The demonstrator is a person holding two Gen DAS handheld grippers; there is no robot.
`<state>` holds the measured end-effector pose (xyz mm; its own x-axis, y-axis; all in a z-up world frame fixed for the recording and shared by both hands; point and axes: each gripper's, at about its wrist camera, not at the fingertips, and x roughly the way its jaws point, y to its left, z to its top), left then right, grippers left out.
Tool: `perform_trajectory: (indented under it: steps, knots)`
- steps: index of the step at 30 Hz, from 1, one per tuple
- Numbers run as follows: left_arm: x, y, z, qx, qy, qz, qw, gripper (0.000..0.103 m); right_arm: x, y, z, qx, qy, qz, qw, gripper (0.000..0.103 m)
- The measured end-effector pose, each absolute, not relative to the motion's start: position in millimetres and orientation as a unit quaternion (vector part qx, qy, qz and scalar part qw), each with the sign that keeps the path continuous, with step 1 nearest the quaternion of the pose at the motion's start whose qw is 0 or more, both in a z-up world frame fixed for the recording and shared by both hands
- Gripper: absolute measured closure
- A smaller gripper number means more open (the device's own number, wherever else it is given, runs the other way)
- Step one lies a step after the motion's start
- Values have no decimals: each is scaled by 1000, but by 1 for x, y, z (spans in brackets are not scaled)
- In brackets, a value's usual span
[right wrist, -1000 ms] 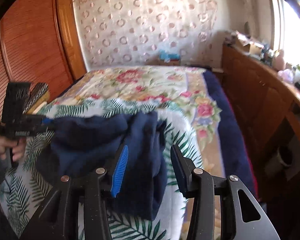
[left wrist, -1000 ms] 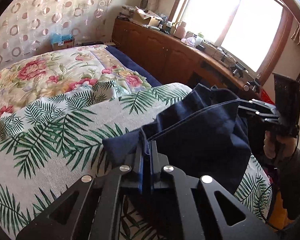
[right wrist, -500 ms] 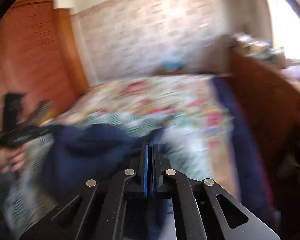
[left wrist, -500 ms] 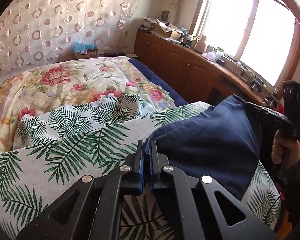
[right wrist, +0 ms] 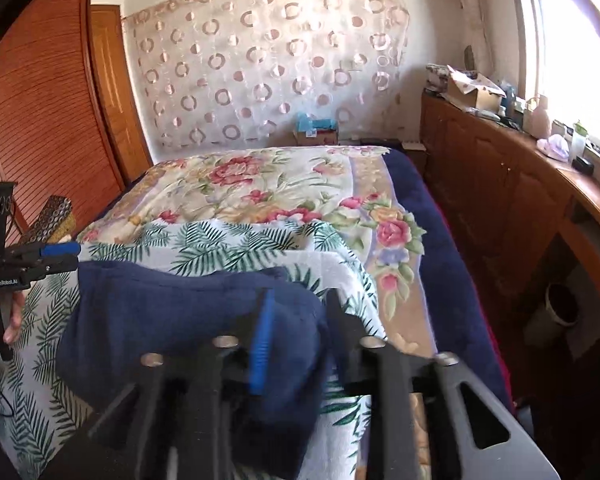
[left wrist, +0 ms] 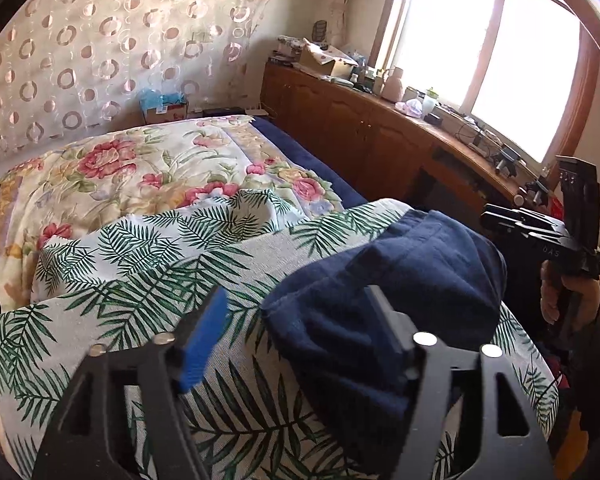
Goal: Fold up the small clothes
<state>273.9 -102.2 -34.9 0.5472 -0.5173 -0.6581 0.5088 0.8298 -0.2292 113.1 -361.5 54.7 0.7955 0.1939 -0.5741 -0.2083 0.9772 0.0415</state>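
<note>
A dark navy garment (left wrist: 400, 280) lies bunched on the palm-leaf cloth (left wrist: 140, 312) at the near end of the bed; it also shows in the right wrist view (right wrist: 172, 312). My left gripper (left wrist: 296, 320) is open, its jaws wide apart at the garment's left edge, holding nothing. My right gripper (right wrist: 300, 332) is open, its jaws astride the garment's right end. Each gripper shows in the other's view, the right one (left wrist: 540, 228) and the left one (right wrist: 40, 258).
The bed carries a floral quilt (right wrist: 260, 184) and a blue blanket (right wrist: 420, 232) along its right side. A wooden cabinet (left wrist: 380, 140) with clutter runs under the window. A wooden wardrobe (right wrist: 40, 120) stands at the left.
Both grippers have opened and let go of the navy garment, which has dropped onto the palm-leaf cloth in a loose fold.
</note>
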Motion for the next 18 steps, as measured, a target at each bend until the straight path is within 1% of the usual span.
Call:
perform_trajectory:
  steps: [2, 7, 9, 12, 18]
  knots:
    - [272, -105, -41, -3, 384, -296, 875, 27, 117, -357, 46, -19, 315, 109, 943, 48]
    - [278, -117, -66, -4, 422, -298, 856, 27, 133, -356, 31, -18, 356, 101, 929, 42]
    - [283, -120, -74, -11, 438, -298, 848, 27, 142, -357, 25, -6, 371, 104, 923, 37]
    - [286, -125, -83, -19, 457, -311, 833, 27, 152, -360, 24, 27, 383, 122, 915, 37]
    - [284, -131, -85, -16, 454, -315, 833, 27, 164, -368, 22, 51, 389, 150, 907, 37]
